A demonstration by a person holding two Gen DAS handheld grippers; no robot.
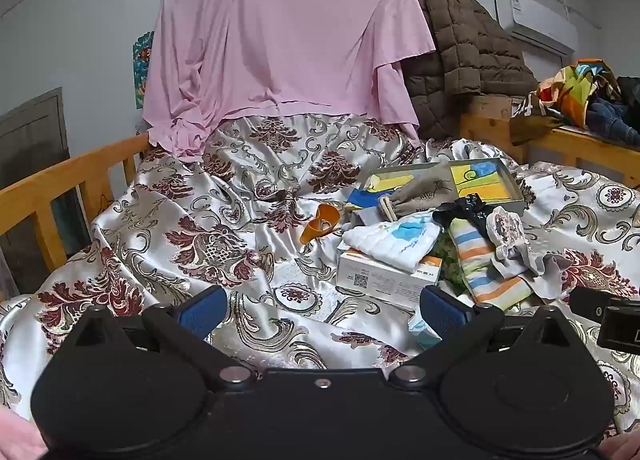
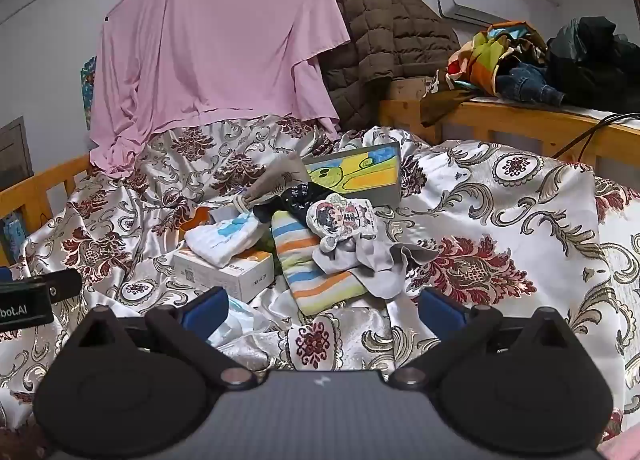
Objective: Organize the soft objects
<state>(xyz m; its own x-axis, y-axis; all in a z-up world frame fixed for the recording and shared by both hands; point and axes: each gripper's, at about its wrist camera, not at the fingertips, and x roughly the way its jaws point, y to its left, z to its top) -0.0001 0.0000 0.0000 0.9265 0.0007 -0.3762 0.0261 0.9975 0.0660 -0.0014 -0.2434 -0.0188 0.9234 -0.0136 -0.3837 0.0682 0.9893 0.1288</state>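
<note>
On bedspread (image 2: 500, 220) | tray (image 2: 394, 190): beige pouch (image 2: 276, 180) | both tools spread, empty

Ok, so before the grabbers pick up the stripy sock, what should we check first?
1. Left gripper open and empty: ok.
2. Right gripper open and empty: ok.
3. Blue, orange and white striped sock in plain view: ok.
4. Sock free to lift: not ok, the crumpled grey cloth lies over its edge.
5. White cardboard box clear of the sock: cannot tell.
</note>
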